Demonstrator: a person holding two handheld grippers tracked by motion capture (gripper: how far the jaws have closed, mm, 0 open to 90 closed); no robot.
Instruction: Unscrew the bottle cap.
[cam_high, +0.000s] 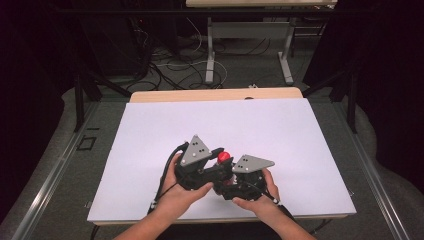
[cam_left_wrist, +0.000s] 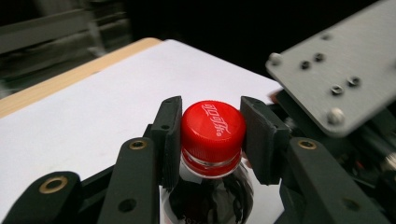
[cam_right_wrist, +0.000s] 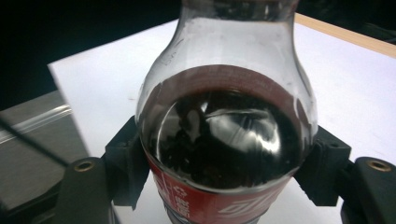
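The red cap (cam_left_wrist: 213, 130) of a cola bottle (cam_right_wrist: 224, 140) is clamped between the two black jaws of the left gripper (cam_left_wrist: 212, 133); in the left gripper view one pad is pressed against each side of the cap, whose white lettering is turned upward. No earlier picture being at hand, only the closed grip is told. Below the cap, the clear neck and the dark drink are seen.

The bottle's body is clamped by the jaws of the right gripper (cam_right_wrist: 224, 163), one jaw at each side of the wide shoulder, just above the red label (cam_right_wrist: 210, 200). The upper part of the bottle is clear and the drink reaches to the shoulder.

In the high view the bottle (cam_high: 223, 161) is held between the two grippers, over the near middle of the white sheet (cam_high: 220, 125) that covers the tabletop (cam_high: 215, 94); whether its base rests on the sheet cannot be told, since it is hidden by the hands. The left gripper (cam_high: 220, 156) is held by the left hand (cam_high: 177, 192) and the right gripper (cam_high: 231, 175) by the right hand (cam_high: 260, 197). A grey three-cornered plate is carried on top of each. Beyond the tabletop, cables (cam_high: 170, 65) lie on the floor.
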